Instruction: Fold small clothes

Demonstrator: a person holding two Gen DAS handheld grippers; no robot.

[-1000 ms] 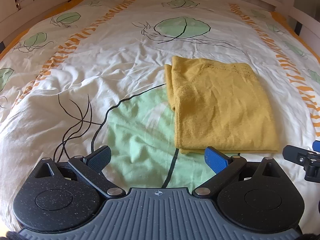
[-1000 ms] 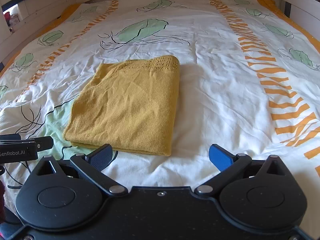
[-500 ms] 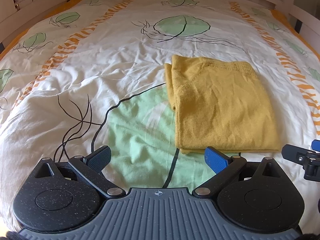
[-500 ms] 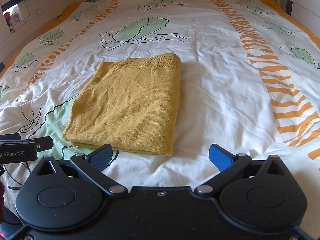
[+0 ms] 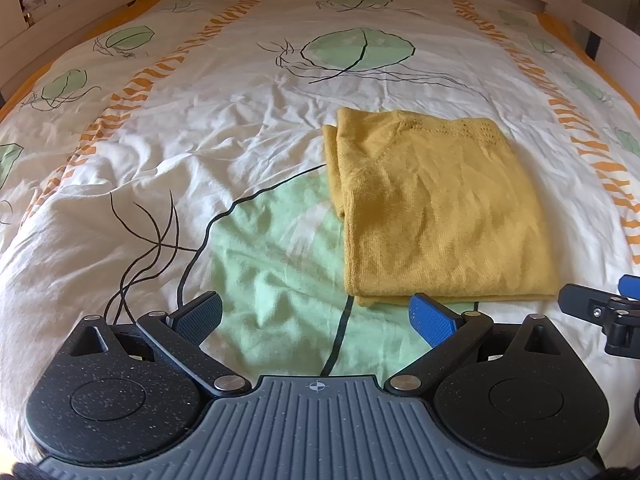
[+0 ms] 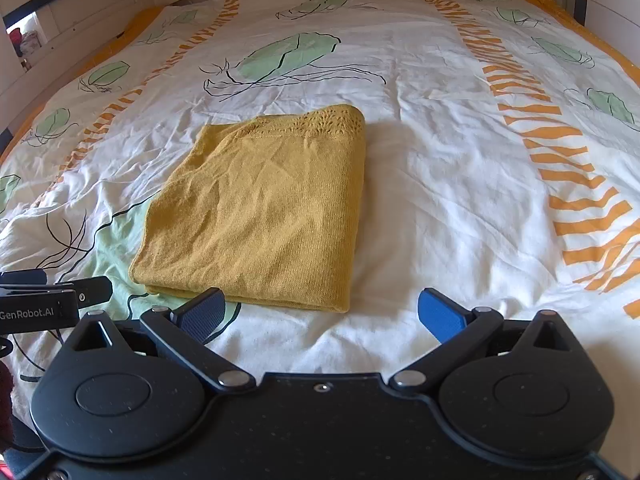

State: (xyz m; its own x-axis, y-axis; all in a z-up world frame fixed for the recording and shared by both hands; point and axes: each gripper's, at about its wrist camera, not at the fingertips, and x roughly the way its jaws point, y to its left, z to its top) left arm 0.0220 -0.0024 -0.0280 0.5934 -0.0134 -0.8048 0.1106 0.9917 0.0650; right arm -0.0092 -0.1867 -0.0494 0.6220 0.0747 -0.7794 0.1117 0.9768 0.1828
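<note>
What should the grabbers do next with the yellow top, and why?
Probably nothing more than pulling back: the yellow top already lies folded in a neat rectangle on the duvet, and the left gripper and right gripper are both open and empty.

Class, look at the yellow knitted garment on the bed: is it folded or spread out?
Folded. The yellow garment lies as a compact rectangle, with stacked layers showing along its left edge.

Folded yellow garment (image 5: pixel 436 216) lies beyond the empty, spread left gripper (image 5: pixel 316 314).
</note>
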